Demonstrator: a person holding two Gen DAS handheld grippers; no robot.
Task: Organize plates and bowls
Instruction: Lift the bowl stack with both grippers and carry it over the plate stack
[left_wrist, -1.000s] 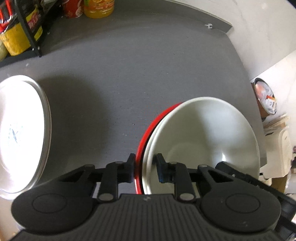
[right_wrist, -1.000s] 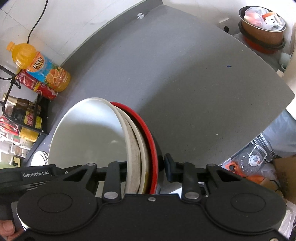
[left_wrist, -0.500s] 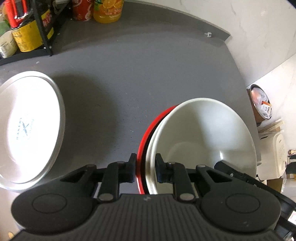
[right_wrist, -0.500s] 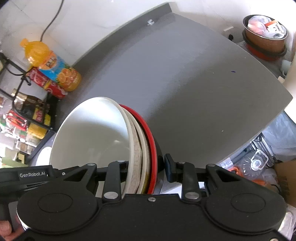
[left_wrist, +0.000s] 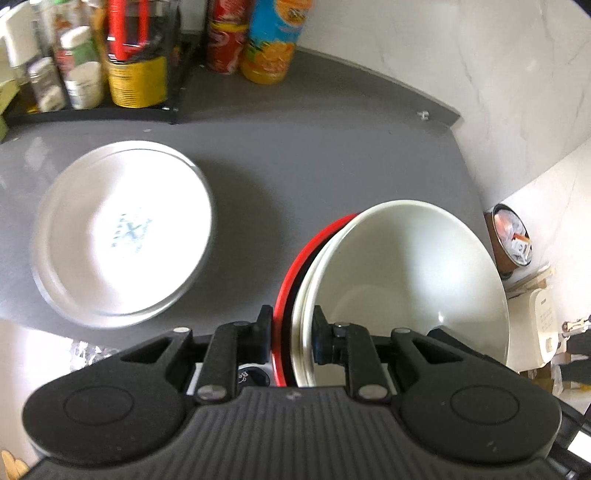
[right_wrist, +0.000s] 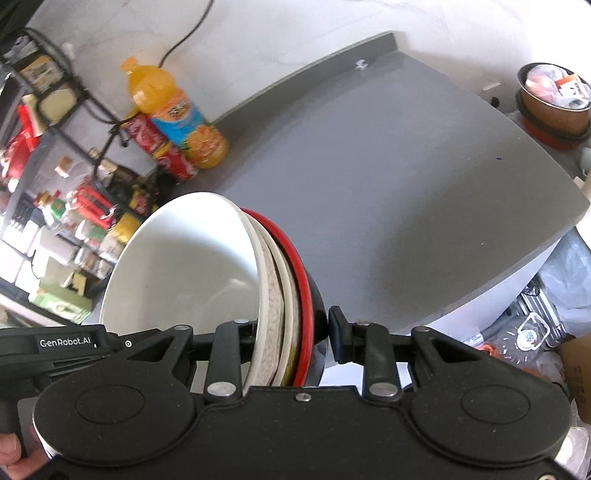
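Note:
A nested stack of bowls (left_wrist: 399, 266), white ones inside a red-rimmed black one, hangs tilted above the grey counter (left_wrist: 295, 158). My left gripper (left_wrist: 293, 336) is shut on the stack's rim at one side. On the opposite rim, my right gripper (right_wrist: 295, 332) is shut on the same stack of bowls (right_wrist: 192, 266). The left gripper's body shows at the lower left of the right wrist view. A stack of white plates (left_wrist: 125, 232) lies flat on the counter, to the left of the bowls in the left wrist view.
A wire rack of jars and tins (left_wrist: 92, 66) stands at the counter's back left, with a cola can (left_wrist: 225, 40) and an orange juice bottle (left_wrist: 273, 40) beside it. A filled metal bowl (right_wrist: 554, 96) sits beyond the counter's right edge. Clutter lies on the floor (right_wrist: 535, 332).
Both grippers have lifted the bowl stack higher above the counter and carried it toward the plates. The plates have come further into the left wrist view, and more of the rack shows.

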